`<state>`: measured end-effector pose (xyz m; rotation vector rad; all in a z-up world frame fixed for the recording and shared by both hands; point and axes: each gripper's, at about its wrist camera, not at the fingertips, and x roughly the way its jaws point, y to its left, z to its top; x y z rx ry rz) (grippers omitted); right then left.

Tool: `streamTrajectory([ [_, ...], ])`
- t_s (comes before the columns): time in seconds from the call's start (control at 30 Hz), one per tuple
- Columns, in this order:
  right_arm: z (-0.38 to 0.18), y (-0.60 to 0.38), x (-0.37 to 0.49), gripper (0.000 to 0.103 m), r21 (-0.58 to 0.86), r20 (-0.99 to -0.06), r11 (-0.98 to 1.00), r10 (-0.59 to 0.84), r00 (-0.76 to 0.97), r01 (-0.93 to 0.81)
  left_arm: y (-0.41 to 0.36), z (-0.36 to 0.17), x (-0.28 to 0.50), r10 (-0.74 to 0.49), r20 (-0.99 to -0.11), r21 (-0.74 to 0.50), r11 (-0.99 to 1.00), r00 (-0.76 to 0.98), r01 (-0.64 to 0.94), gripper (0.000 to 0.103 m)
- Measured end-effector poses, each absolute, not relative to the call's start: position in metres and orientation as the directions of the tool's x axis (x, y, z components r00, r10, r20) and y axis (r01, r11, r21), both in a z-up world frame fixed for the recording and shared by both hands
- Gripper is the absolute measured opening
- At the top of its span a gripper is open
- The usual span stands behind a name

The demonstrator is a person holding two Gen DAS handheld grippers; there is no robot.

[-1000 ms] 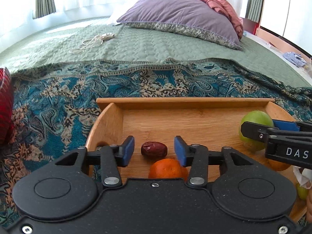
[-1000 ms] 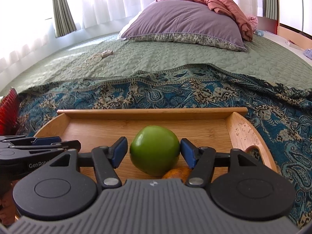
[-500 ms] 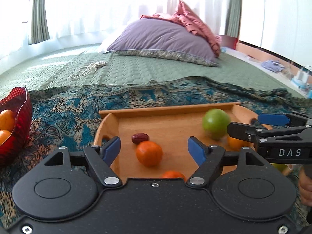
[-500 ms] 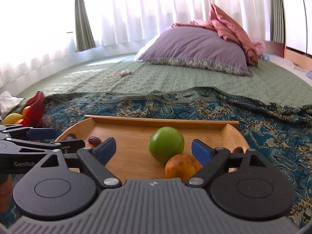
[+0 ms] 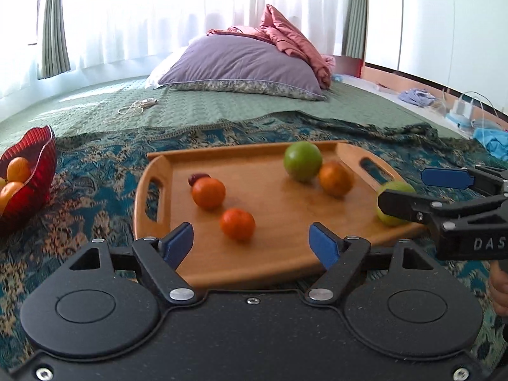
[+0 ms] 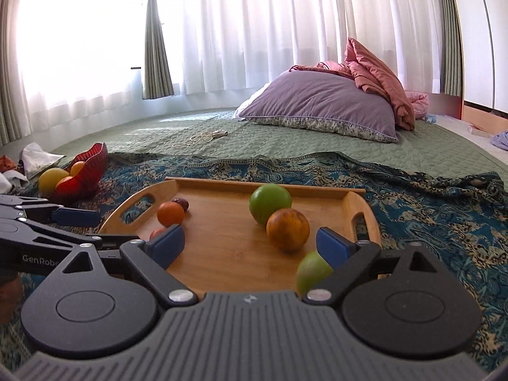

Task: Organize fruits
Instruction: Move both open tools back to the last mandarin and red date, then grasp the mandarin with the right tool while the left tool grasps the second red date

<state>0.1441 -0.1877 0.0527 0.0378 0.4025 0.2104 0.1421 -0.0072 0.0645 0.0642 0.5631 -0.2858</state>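
i hold both tools above the near edge of the rounded wooden tray (image 5: 365,155), which sits on the blue patterned blanket (image 5: 95,171) spread over the bed. my left hand-held gripper (image 5: 252,243) is released, its blue pads spread wide with nothing between them, and my right hand-held gripper (image 6: 250,244) is likewise spread and empty.

in the left wrist view, a small orange tangerine (image 5: 237,224) lies at frame centre, just beyond and between my left pads. a second orange tangerine (image 5: 208,192) sits further up and left, touching or nearly touching a dark red date (image 5: 197,177). a large green apple (image 5: 302,161) rests at upper right beside a mottled orange fruit (image 5: 335,178). a pale green fruit (image 5: 393,201) lies at the tray's right edge, partly behind my right tool.

the red glass bowl (image 5: 28,171) at the left edge already holds orange fruit, so i judge the sorting to be under way.

the likely next pick is the nearest tangerine. to do it well i would lower the left pads on either side of its widest part and clench gently, since round fruit rolls easily on smooth wood.
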Motion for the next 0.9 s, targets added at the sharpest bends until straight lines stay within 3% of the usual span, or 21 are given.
streamTrajectory([
  [0.57,0.02,-0.18,0.076,0.095,0.036,-0.427,0.959,0.27,0.863,-0.282,-0.017,0.038,0.103,-0.283,-0.595,-0.026,0.942,0.752,0.334,0.083],
  [0.9,-0.003,-0.165,0.059,0.084,0.001,-0.484,0.939,0.301,0.822,-0.344,-0.032,0.026,0.099,-0.304,-0.637,-0.018,0.924,0.708,0.381,0.083],
])
